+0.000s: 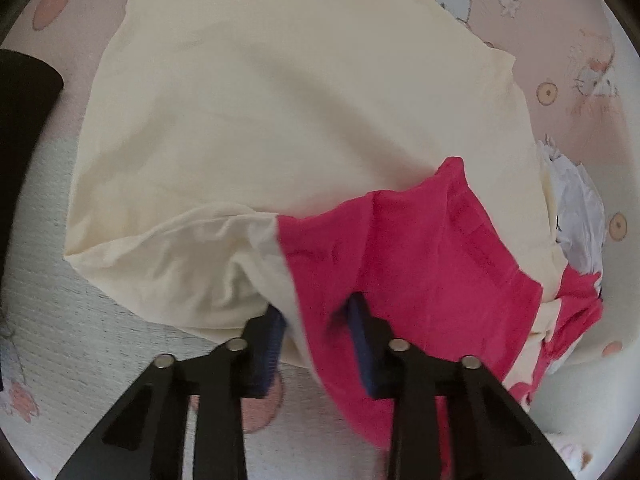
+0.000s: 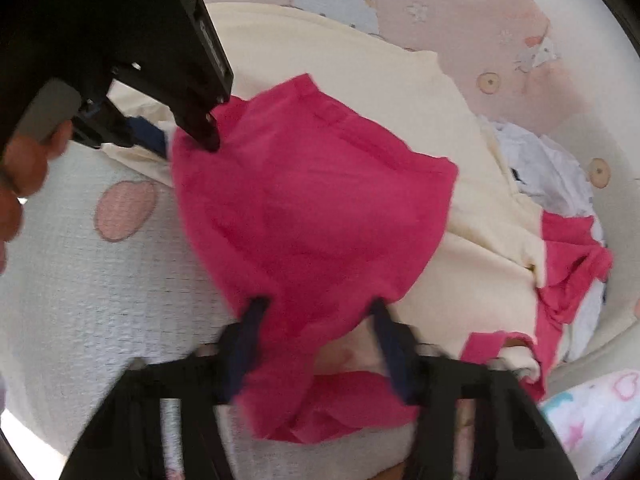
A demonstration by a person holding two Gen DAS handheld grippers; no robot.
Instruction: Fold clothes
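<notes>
Pink garment [image 2: 304, 208] pinched at two edge points by left gripper [image 1: 316, 320] and right gripper [image 2: 316, 312], fingers clamped on cloth, lifted off the bed [image 2: 80, 280] and cream garment [image 1: 280, 100], likely for folding.

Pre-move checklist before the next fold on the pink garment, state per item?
1. Left hand-held gripper has cloth between its fingers, at the pink garment and cream garment seam: ok.
2. Right hand-held gripper has pink cloth between its fingers: ok.
3. Both grips firm: cannot tell, pad contact is hidden.
4. Pink garment flat: not ok, draped and creased.
5. Clear of the cream garment: not ok, it lies on it.
6. White clothing clear of the fold: ok, off to the right.
</notes>
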